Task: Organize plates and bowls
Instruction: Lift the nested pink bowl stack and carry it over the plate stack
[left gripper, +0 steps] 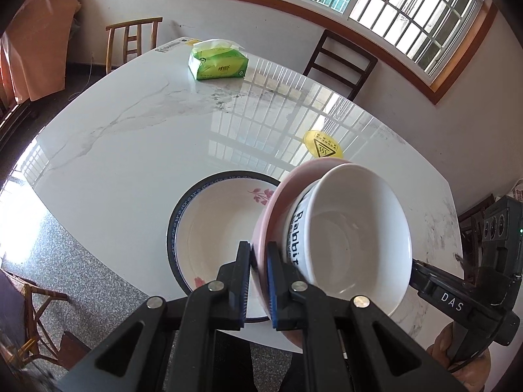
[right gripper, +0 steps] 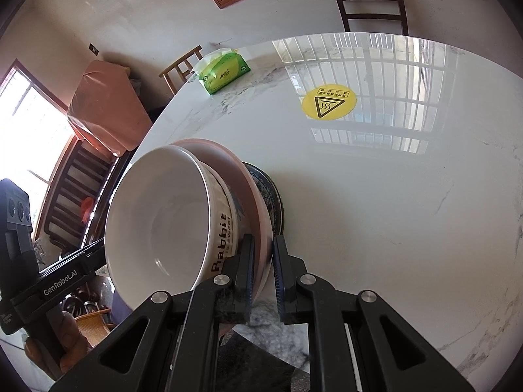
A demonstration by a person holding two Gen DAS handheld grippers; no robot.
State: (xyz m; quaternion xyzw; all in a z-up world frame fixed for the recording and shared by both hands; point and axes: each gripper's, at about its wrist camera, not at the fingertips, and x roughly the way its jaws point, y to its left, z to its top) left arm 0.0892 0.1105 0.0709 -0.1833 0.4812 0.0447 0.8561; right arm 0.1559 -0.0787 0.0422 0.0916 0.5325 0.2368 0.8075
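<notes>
Nearest in the left wrist view, the left gripper (left gripper: 259,281) has its two black fingers closed narrowly on the rim of a pink plate (left gripper: 273,215) — the blue-edged pads press the rim from both sides. The plate is held tilted, lifted off the table, and a white bowl (left gripper: 356,235) printed with the word "Rabbit" sits inside it, its opening facing the right of that view. In the right wrist view, the right gripper (right gripper: 263,271) is likewise clamped narrowly on the opposite part of the same pink plate's (right gripper: 248,189) rim, with the white bowl (right gripper: 163,215) just to the left of its fingers. Each view also shows the other gripper's black body at the far side of the bowl, with part of a hand (left gripper: 444,349) beneath it. Just behind the held pair, a larger white plate (left gripper: 212,225) with a dark blue patterned border and pink flower prints lies flat near the front edge of the white marble table (left gripper: 130,137). Further back on the glossy tabletop is a round yellow hot-surface warning sticker (right gripper: 328,102). At the far end lies a green tissue pack (left gripper: 217,62). Beyond the table stand a light wooden chair (left gripper: 134,40) and a dark wooden chair (left gripper: 343,62) against a white wall — above them, a barred window (left gripper: 376,0) in a wooden frame.
</notes>
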